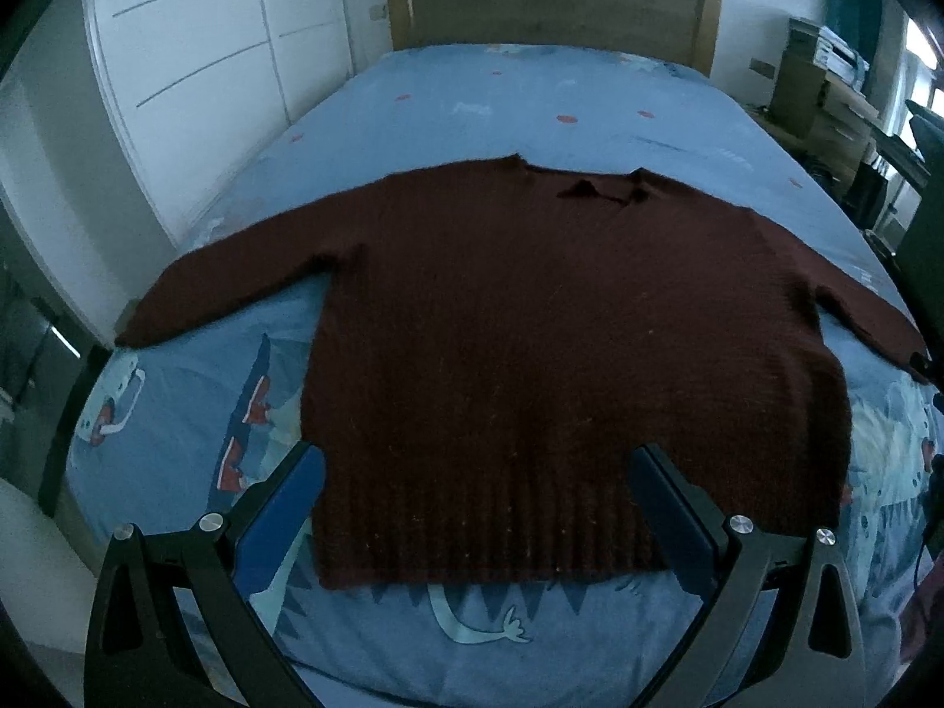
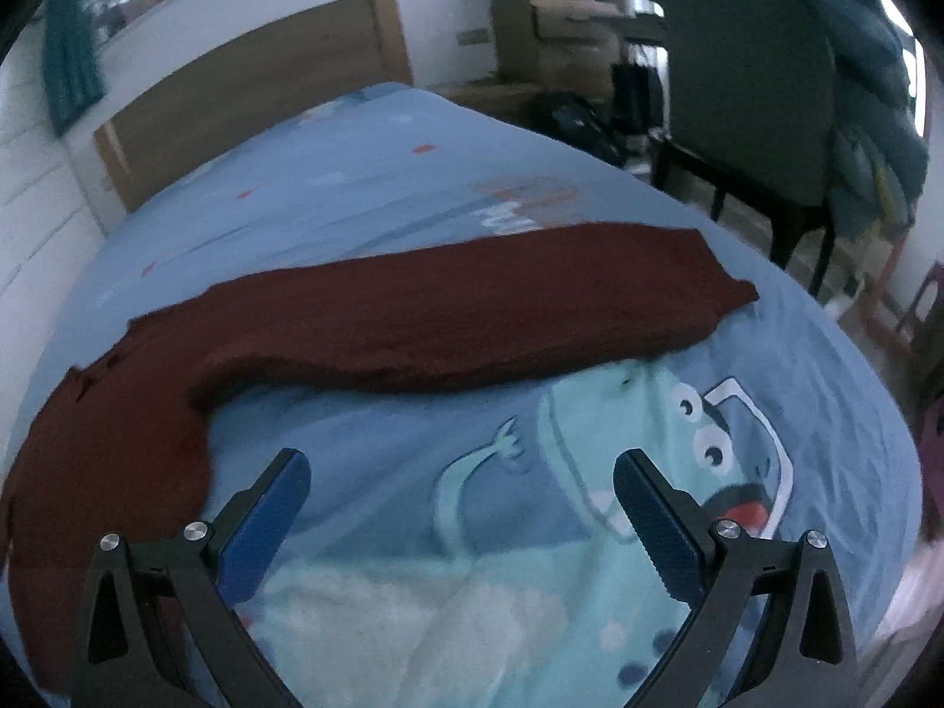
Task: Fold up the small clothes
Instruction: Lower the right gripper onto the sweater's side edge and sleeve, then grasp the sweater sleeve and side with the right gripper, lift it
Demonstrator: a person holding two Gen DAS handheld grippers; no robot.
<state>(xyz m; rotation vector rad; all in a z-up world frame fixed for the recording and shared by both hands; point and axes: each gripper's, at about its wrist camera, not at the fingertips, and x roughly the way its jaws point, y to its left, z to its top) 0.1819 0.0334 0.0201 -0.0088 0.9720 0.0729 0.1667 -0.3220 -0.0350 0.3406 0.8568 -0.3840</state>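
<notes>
A dark maroon knitted sweater (image 1: 560, 318) lies spread flat on a bed covered by a blue cartoon-print sheet (image 1: 413, 112), its neckline toward the wooden headboard (image 1: 548, 0) and its ribbed hem toward the foot of the bed. Both sleeves stretch out sideways, 1 to each edge of the mattress. In the left wrist view the left gripper (image 1: 478, 460) hangs over the hem with its 2 blue-padded fingers (image 1: 289, 507) spread wide apart, holding nothing; the left finger sits just outside the sweater's lower left corner over bare sheet, while the other finger lies over the hem near the lower right part of the body, so most of the hem's width falls between them. Whether the pads touch the knit cannot be told. In the right wrist view the right gripper (image 2: 460, 466) is likewise wide apart and empty, poised over the sheet's pale green cartoon monster (image 2: 649, 442). The sweater's outstretched sleeve (image 2: 472, 318) runs across the view beyond both fingertips, clear of them, and the side of the sweater's body lies at the far left, just beside the left finger. A dark chair (image 2: 755, 118) stands beside the bed at upper right.
</notes>
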